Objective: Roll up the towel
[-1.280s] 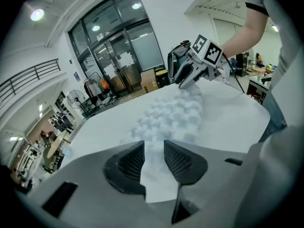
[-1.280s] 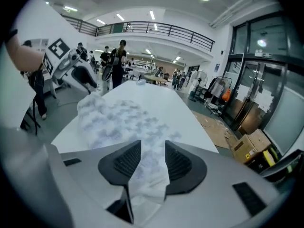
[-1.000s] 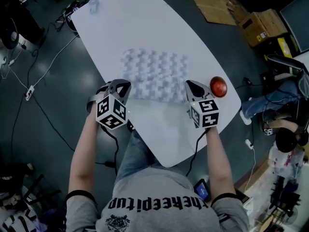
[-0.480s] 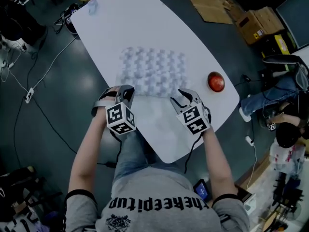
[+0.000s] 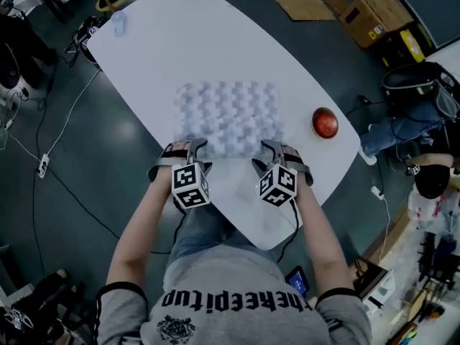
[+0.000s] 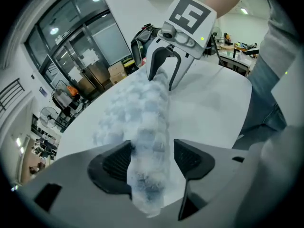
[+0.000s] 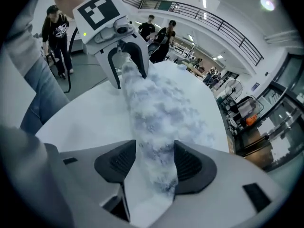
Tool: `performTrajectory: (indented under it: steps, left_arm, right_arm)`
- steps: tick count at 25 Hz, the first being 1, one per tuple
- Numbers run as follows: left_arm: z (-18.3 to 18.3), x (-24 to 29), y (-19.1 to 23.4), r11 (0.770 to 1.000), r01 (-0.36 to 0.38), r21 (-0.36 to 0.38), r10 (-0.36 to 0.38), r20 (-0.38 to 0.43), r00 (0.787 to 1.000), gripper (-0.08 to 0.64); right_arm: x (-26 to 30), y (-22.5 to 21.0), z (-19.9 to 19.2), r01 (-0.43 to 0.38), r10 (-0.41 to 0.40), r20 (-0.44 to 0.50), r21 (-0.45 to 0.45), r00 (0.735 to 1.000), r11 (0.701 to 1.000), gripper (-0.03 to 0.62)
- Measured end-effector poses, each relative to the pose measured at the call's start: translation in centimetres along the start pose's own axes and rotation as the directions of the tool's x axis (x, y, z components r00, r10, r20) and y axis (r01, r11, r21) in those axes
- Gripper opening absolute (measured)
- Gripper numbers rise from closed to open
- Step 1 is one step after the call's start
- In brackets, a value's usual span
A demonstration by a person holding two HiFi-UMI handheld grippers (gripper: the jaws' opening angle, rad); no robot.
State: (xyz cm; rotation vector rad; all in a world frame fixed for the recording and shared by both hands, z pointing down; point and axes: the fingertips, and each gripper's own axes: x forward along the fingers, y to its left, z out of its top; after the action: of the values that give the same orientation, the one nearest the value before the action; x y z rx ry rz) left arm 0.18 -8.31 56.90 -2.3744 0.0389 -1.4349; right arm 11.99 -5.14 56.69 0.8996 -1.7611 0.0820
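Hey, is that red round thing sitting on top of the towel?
No, the red round thing rests on the bare table, apart from the towel and off its right side.

Dim head view; gripper views bright, fisheye-warped.

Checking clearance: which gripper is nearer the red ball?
Right: right gripper beside the red ball, left gripper across the towel. Both jaws have just been opening, towel between them.

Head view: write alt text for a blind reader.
A person at a white table holds the left claw and right claw at the near edge of a pale bumpy towel; their jaws have just been opening around it. A red round object lies right of it.
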Motion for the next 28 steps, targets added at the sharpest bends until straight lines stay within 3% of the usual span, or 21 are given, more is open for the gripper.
performTrajectory:
  steps: [8, 13, 14, 15, 17, 21, 28]
  left_arm:
    - [-1.3, 3.1, 2.6, 0.998, 0.005, 0.058, -0.003, -0.038, 0.999, 0.268]
    - [-1.6, 3.9, 2.9, 0.998, 0.06, 0.024, -0.059, -0.05, 0.997, 0.267]
    - [-1.6, 3.8, 2.8, 0.998, 0.063, 0.015, -0.063, -0.045, 0.997, 0.264]
    - [-1.5, 3.6, 2.7, 0.998, 0.057, 0.012, -0.056, -0.039, 0.998, 0.252]
    - [-1.3, 3.4, 2.9, 0.999, 0.021, 0.027, -0.02, -0.034, 0.999, 0.155]
    - [-1.3, 2.9, 2.5, 0.999, 0.027, 0.035, -0.025, -0.04, 0.999, 0.11]
    - [-1.0, 1.1, -0.1, 0.991, 0.137, 0.01, -0.137, -0.019, 0.99, 0.106]
  right_arm:
    - [3.2, -2.3, -1.5, 0.03, -0.034, -0.092, -0.047, 0.995, 0.998, 0.229]
    - [3.9, -3.1, -1.6, 0.007, -0.013, -0.123, -0.043, 0.992, 0.999, 0.227]
    - [3.9, -3.0, -1.7, 0.013, -0.019, -0.128, -0.048, 0.992, 0.999, 0.212]
    - [3.8, -3.0, -1.7, 0.022, -0.029, -0.132, -0.06, 0.991, 0.998, 0.15]
    - [3.7, -2.7, -1.7, 0.021, -0.032, -0.133, -0.079, 0.991, 0.997, 0.099]
    - [3.2, -2.4, -1.5, -0.021, 0.013, -0.121, -0.065, 0.993, 0.998, 0.072]
    - [1.3, 0.3, -1.4, -0.122, 0.116, -0.118, -0.048, 0.986, 0.991, 0.069]
